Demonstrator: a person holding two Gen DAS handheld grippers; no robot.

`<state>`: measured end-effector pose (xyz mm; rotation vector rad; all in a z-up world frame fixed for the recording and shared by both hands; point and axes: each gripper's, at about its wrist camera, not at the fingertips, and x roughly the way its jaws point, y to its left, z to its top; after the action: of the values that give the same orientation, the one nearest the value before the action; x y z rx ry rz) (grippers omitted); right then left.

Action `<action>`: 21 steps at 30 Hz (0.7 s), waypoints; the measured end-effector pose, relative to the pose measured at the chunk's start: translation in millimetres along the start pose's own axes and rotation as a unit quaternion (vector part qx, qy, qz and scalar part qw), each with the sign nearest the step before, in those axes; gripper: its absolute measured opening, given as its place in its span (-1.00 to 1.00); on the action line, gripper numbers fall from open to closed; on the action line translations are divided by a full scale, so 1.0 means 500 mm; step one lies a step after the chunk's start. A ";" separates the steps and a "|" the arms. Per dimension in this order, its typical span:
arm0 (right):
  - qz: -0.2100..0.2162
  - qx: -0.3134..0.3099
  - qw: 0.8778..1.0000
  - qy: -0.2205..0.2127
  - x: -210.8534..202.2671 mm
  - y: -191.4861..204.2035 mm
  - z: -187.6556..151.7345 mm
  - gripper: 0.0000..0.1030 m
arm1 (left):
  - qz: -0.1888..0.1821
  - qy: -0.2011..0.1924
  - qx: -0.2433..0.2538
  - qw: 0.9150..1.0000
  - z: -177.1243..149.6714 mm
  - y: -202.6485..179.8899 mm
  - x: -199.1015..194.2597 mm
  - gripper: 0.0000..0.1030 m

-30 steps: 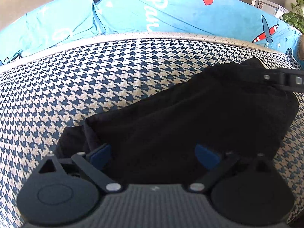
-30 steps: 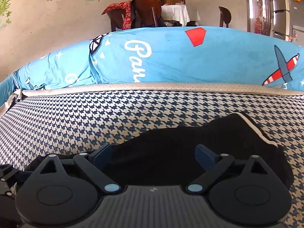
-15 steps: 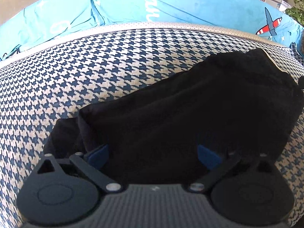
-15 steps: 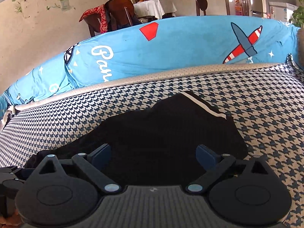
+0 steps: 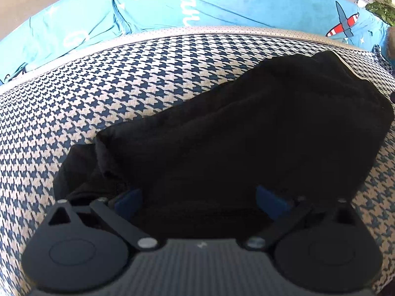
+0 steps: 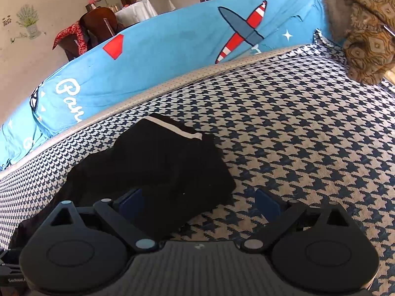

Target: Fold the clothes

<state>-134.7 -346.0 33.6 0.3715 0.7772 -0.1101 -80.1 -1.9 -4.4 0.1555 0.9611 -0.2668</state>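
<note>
Black garment lying on the houndstooth cushion, both grippers spread wide.

The black garment [image 5: 246,133] rests on the houndstooth cushion [image 5: 123,86], near the blue cover [image 5: 222,5]. In the left view its long axis runs from lower left to upper right, and the white-striped end [image 6: 177,129] points toward the cover. The left gripper [image 5: 200,199] is spread over the garment; the right gripper [image 6: 200,201] is spread at its edge, holding nothing.
</note>
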 end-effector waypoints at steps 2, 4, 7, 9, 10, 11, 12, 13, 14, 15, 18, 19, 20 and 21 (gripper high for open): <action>-0.004 0.025 1.000 0.001 0.008 -0.022 0.005 0.89 | -0.009 0.002 -0.004 1.000 0.001 0.004 -0.004 1.00; -0.004 0.051 0.999 -0.003 0.014 -0.042 0.011 0.89 | -0.013 -0.001 -0.013 1.000 0.003 0.008 -0.004 1.00; 0.010 0.085 0.996 -0.007 0.025 -0.063 0.021 0.89 | -0.012 -0.003 -0.019 1.000 0.008 0.008 0.000 1.00; 0.020 0.101 0.995 -0.004 0.033 -0.071 0.024 0.89 | -0.011 -0.003 -0.019 1.000 0.010 0.006 0.002 1.00; 0.024 0.106 0.994 -0.003 0.036 -0.072 0.025 0.89 | -0.011 -0.004 -0.020 1.000 0.011 0.005 0.003 1.00; 0.026 0.109 0.994 -0.002 0.038 -0.073 0.025 0.89 | -0.011 -0.004 -0.020 1.000 0.011 0.005 0.003 1.00; 0.027 0.109 0.994 -0.001 0.040 -0.072 0.026 0.89 | -0.012 -0.004 -0.021 1.000 0.011 0.005 0.003 1.00; 0.029 0.108 0.994 0.000 0.040 -0.070 0.026 0.89 | -0.012 -0.003 -0.021 1.000 0.011 0.005 0.004 1.00; 0.034 0.107 0.994 0.002 0.041 -0.067 0.026 0.89 | -0.013 -0.003 -0.022 1.000 0.012 0.006 0.004 1.00; 0.038 0.107 0.994 0.005 0.042 -0.065 0.025 0.89 | -0.014 -0.003 -0.023 1.000 0.012 0.007 0.004 1.00; 0.040 0.102 0.994 0.007 0.044 -0.062 0.023 0.89 | -0.014 -0.003 -0.024 1.000 0.012 0.007 0.005 1.00; 0.043 0.101 0.994 0.007 0.046 -0.062 0.023 0.89 | -0.013 -0.003 -0.024 1.000 0.011 0.007 0.005 1.00; 0.045 0.100 0.994 0.007 0.049 -0.062 0.023 0.89 | -0.013 -0.003 -0.024 1.000 0.011 0.006 0.005 1.00; 0.047 0.100 0.994 0.006 0.051 -0.062 0.024 0.90 | -0.013 -0.003 -0.024 1.000 0.010 0.006 0.004 1.00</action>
<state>-115.9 -378.2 14.4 0.5974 0.7620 -0.0980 -74.0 -0.8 -3.2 0.0985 0.9629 -0.2668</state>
